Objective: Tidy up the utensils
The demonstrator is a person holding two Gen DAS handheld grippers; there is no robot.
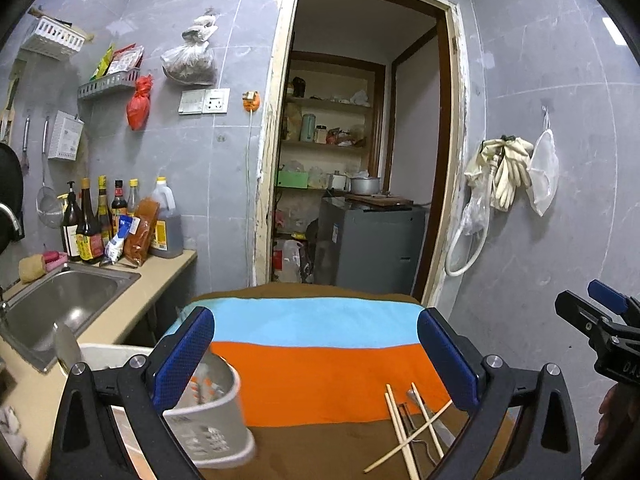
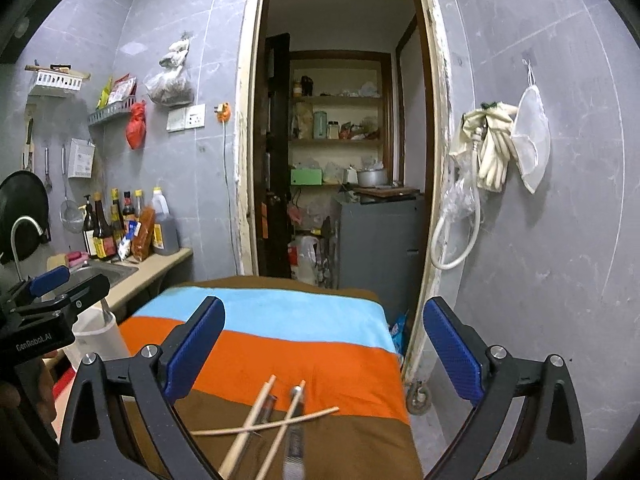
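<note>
Three wooden chopsticks (image 2: 256, 426) and metal utensils (image 2: 294, 436) lie crossed on the brown stripe of a striped cloth (image 2: 288, 352). They also show at lower right in the left wrist view (image 1: 404, 428). A white utensil holder (image 1: 212, 420) stands at the cloth's left edge, holding some items; it also shows in the right wrist view (image 2: 98, 338). My left gripper (image 1: 316, 356) is open and empty, above the cloth beside the holder. My right gripper (image 2: 324, 352) is open and empty, just above the utensil pile.
A steel sink (image 1: 60, 304) and counter with sauce bottles (image 1: 104, 224) lie to the left. An open doorway (image 2: 344, 140) leads to a pantry with a grey cabinet (image 2: 376, 248). Gloves and a hose (image 2: 480, 168) hang on the right wall.
</note>
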